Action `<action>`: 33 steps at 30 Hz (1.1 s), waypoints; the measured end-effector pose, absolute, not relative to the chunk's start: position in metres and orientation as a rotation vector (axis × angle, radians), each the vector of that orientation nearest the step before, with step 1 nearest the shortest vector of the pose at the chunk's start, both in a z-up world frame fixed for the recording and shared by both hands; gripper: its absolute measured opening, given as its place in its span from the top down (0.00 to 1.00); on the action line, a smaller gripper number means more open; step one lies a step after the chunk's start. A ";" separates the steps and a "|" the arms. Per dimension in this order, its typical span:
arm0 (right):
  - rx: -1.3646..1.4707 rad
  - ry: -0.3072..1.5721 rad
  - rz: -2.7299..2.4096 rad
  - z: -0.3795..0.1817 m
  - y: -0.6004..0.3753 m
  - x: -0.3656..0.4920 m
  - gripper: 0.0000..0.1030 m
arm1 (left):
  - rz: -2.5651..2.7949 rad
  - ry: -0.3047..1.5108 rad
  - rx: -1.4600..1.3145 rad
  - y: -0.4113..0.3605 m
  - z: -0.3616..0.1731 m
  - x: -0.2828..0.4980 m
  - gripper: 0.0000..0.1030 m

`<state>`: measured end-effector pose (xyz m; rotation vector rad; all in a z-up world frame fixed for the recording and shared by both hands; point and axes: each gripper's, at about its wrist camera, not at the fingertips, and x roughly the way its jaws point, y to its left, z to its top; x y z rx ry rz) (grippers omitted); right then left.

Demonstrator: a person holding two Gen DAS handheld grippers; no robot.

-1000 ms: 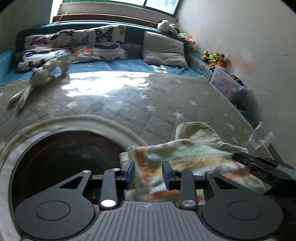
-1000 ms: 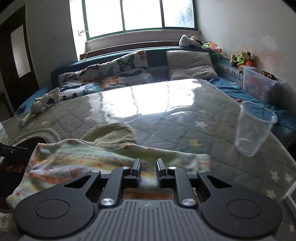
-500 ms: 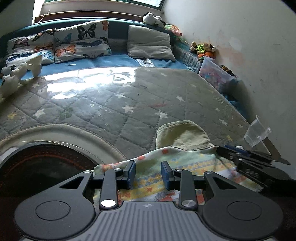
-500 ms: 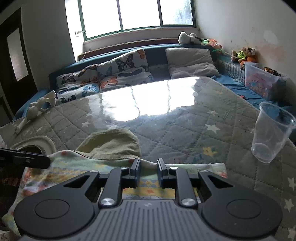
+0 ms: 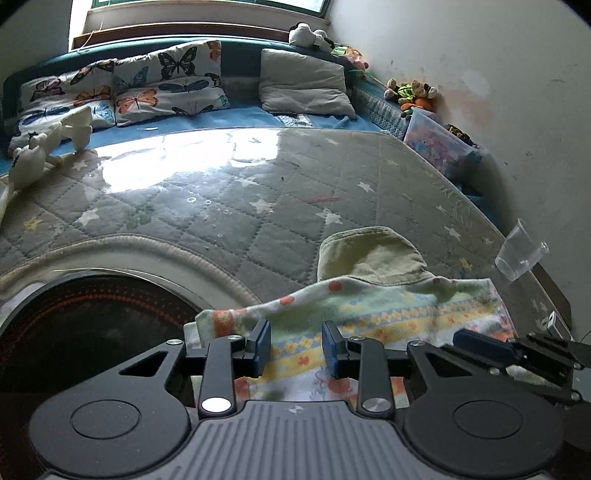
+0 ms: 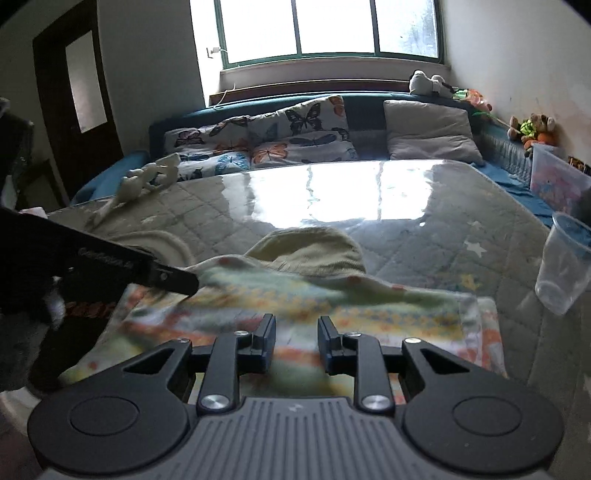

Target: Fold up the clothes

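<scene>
A fold of the pastel patterned soft cloth (image 6: 295,306) on the quilted, plastic-covered table (image 6: 424,229) seemed just laid: the right gripper (image 6: 295,338), jaws just opening, held nothing, the left gripper (image 5: 295,347) stood part-open over the cloth's edge, and smoothing was judged next.

place: home living room | seating: blue corner sofa (image 6: 369,110) under a window (image 6: 332,26) | cushions: butterfly-print pillows (image 6: 295,129), grey pillow (image 6: 428,133) | toys: plush animals (image 5: 410,92) on the sofa back, plastic toy box (image 5: 436,144) | counter (image 5: 258,192): glass over star-print quilted cover
</scene>
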<state>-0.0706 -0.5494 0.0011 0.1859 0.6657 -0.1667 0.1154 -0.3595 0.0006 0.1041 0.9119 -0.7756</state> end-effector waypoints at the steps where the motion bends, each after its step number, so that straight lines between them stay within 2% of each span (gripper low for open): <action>1: 0.178 0.667 -0.162 0.001 -0.546 -0.074 0.75 | -0.779 0.911 0.110 -0.359 0.002 0.112 0.68; 5: 0.110 0.674 -0.168 -0.004 -0.530 -0.083 0.73 | -0.795 0.894 0.143 -0.353 0.006 0.094 0.65; 7: 0.098 0.666 -0.161 -0.002 -0.523 -0.089 0.66 | -0.799 0.891 0.153 -0.350 0.007 0.086 0.64; 15: 0.080 0.685 -0.138 -0.006 -0.501 -0.109 0.63 | -0.800 0.866 0.182 -0.333 0.012 0.053 0.53; 20: 0.073 0.679 -0.149 -0.007 -0.492 -0.121 0.46 | -0.791 0.857 0.178 -0.318 0.014 0.038 0.37; 23: 0.084 0.678 -0.155 -0.006 -0.489 -0.128 0.34 | -0.788 0.849 0.179 -0.311 0.014 0.029 0.28; 25: 0.095 0.675 -0.163 -0.007 -0.488 -0.133 0.21 | -0.789 0.840 0.182 -0.306 0.014 0.023 0.24; 29: 0.120 0.668 -0.184 -0.009 -0.486 -0.142 0.15 | -0.786 0.827 0.188 -0.297 0.013 0.012 0.13; 31: 0.126 0.669 -0.196 -0.009 -0.486 -0.145 0.06 | -0.784 0.824 0.188 -0.294 0.013 0.007 0.10; 33: 0.128 0.669 -0.209 -0.010 -0.485 -0.149 0.04 | -0.780 0.814 0.193 -0.291 0.012 0.002 0.06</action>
